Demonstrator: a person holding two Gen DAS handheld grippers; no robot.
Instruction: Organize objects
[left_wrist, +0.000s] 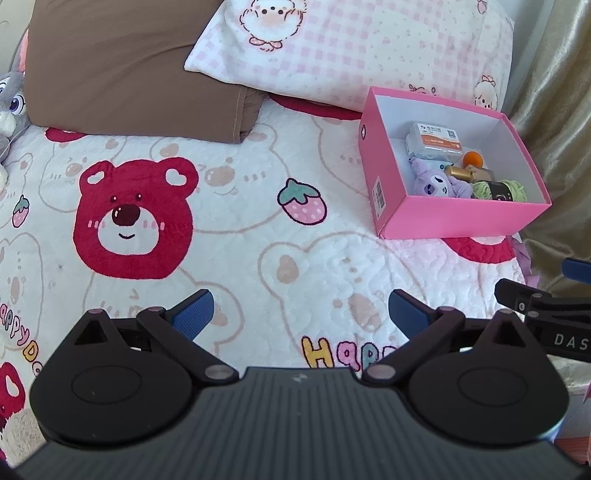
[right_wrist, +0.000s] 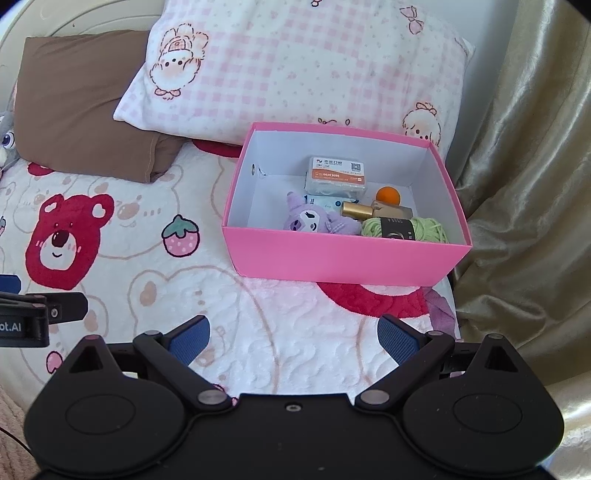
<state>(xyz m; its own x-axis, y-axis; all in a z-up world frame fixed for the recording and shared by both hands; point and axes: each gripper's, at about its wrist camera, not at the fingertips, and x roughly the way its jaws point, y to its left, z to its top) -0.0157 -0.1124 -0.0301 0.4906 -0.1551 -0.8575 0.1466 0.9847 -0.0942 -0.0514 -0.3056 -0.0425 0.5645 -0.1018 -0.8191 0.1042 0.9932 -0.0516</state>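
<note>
A pink box (left_wrist: 458, 218) (right_wrist: 332, 258) with a white inside stands on the bed, in front of the pillows. In it lie a purple plush toy (right_wrist: 310, 219) (left_wrist: 436, 182), a green yarn skein (right_wrist: 406, 227) (left_wrist: 500, 189), a gold-capped bottle (right_wrist: 373, 210), an orange ball (right_wrist: 388, 195) (left_wrist: 473, 158) and a white-and-orange packet (right_wrist: 337, 173) (left_wrist: 437, 137). My left gripper (left_wrist: 300, 314) hovers open over the blanket, left of the box, with nothing between its blue pads. My right gripper (right_wrist: 293, 339) is open and empty too, just in front of the box.
The bed has a white blanket (left_wrist: 236, 206) printed with red bears and strawberries. A brown pillow (left_wrist: 122, 62) and a pink checked pillow (right_wrist: 295, 70) lie behind the box. A grey plush toy (left_wrist: 9, 99) sits at the far left. A gold curtain (right_wrist: 528, 184) hangs at the right.
</note>
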